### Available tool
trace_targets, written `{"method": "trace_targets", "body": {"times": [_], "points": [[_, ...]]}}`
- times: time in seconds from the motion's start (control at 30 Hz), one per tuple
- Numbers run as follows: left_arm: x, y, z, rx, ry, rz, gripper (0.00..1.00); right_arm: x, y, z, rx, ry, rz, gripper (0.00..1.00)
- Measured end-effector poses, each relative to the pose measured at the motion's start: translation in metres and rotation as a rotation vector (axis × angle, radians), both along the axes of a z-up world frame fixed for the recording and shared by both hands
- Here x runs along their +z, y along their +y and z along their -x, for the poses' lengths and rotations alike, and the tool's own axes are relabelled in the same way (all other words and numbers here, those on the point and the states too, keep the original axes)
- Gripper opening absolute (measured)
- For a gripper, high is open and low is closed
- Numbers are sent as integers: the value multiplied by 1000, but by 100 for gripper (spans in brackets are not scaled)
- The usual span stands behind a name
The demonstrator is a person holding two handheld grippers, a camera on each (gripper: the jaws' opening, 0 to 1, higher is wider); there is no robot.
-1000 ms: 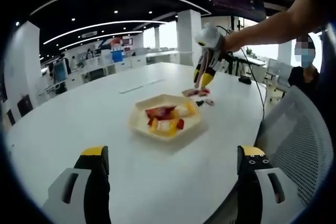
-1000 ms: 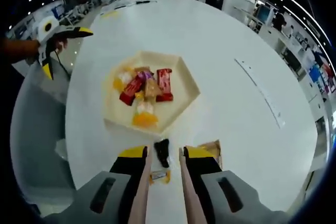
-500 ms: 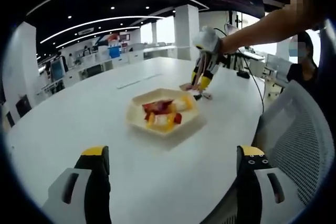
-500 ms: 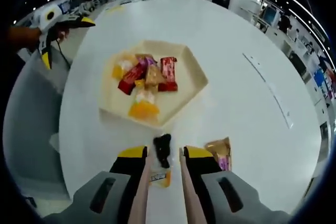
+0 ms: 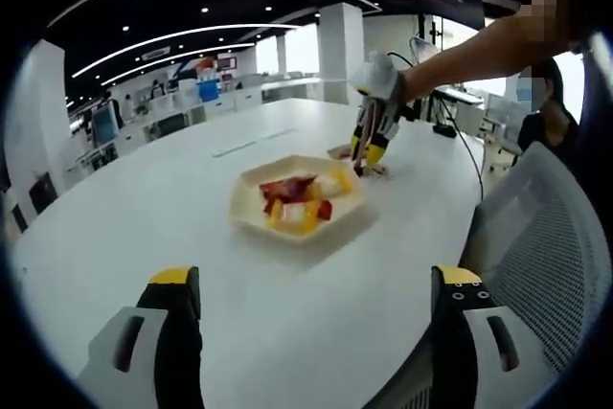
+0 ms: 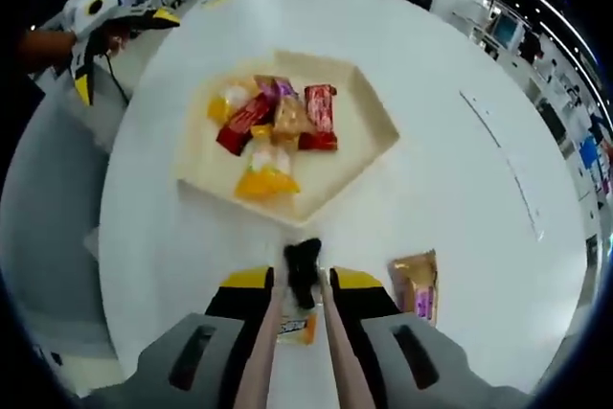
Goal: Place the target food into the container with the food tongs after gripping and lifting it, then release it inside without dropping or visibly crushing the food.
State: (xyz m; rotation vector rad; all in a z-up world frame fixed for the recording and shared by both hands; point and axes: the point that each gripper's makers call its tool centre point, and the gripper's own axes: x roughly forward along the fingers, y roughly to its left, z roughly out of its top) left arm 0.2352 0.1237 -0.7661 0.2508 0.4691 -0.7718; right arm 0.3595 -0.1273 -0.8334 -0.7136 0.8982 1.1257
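A beige hexagonal tray (image 6: 375, 133) holds several wrapped snacks, red bars and orange packets among them. My right gripper (image 6: 304, 282) is shut on pale food tongs (image 6: 262, 352), whose two arms run forward between the jaws. A small black snack (image 6: 305, 258) lies on the white table between the tong tips, just short of the tray. My left gripper (image 5: 316, 286) hangs open over the near table edge, nothing between its jaws. From there the tray (image 5: 251, 222) lies mid-table, and the right gripper (image 5: 368, 141) points down just beyond it.
A small orange-wrapped candy (image 6: 296, 329) lies under the tongs, and a brown and purple packet (image 6: 415, 284) lies to their right. A grey mesh chair (image 5: 551, 256) stands at the table's edge. The left gripper (image 6: 96, 16) is at upper left, held by a hand.
The right gripper has dropped and moved forward, so the black snack now sits between the tong tips, and the tong arms stand a little closer. The left gripper stays open.
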Motion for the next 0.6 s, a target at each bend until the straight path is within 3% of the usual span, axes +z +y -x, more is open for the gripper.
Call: {"method": "trace_targets", "body": {"times": [0.07,0.2,0.27,0.6], "points": [[-1,0,0,1,1,0,97,0,-1,1,-36,15,-6,20],[-1,0,0,-1,0,-5,97,-1,0,2,-15,5,11,17],[-1,1,0,2,1,-6,97,-1,-1,0,-82,31,7,17],[0,1,-1,2,-3,-1,97,2,-7,-3,-128,16,7,17]]}}
